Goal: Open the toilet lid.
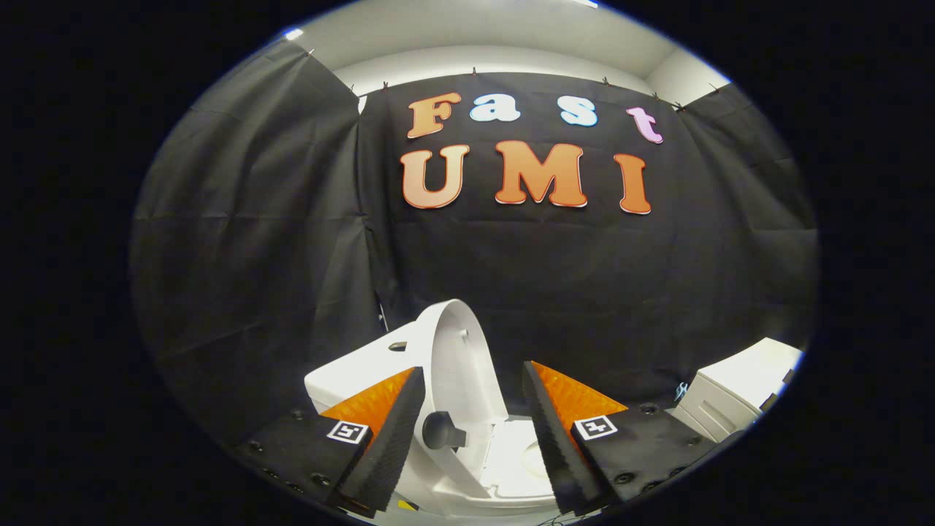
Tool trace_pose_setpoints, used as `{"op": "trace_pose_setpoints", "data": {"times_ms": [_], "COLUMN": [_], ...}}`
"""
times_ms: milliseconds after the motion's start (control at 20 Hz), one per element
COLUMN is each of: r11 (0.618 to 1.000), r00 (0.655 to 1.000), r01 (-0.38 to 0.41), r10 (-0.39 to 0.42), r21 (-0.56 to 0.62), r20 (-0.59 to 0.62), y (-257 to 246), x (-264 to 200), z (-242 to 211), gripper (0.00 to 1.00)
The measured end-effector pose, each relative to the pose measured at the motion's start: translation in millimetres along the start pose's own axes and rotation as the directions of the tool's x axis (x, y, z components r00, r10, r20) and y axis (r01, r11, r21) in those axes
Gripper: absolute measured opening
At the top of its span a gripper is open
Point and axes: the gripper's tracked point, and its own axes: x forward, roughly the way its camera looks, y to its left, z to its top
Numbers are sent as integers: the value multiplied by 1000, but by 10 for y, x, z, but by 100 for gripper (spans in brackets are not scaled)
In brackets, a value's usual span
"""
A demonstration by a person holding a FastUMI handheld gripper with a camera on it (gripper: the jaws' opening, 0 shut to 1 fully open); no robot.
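The toilet lid (456,351) stands raised against the tank (350,372), knob (438,429) between the gripper (471,387) fingers, jaws apart, touching nothing. Opening looks finished; next, withdraw clear.

The gripper (471,409) stands spread wide, nothing between its fingers. The raised toilet lid (460,358) with its dark knob (440,429) blocks low centre; the tank (358,376) crowds lower left. Open room lies over the seat (522,456), lower centre-right, before the white cabinet (730,398).

Claw (471,394): 2 wedge fingers apart, ribbed pads, square tag each, dark screws on mounts.
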Motion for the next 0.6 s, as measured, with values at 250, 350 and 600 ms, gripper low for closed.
{"op": "trace_pose_setpoints", "data": {"times_ms": [250,350,600], "r11": [1000,1000,999], "r00": [1000,999,998], "r01": [-4,-9,-30], "r10": [4,9,29], "r21": [5,-7,26], "r20": [27,36,48], "y": [-277,-363,-558], "x": [-194,-318,-686], "z": [468,629,1025], "gripper": [98,98,98]}}
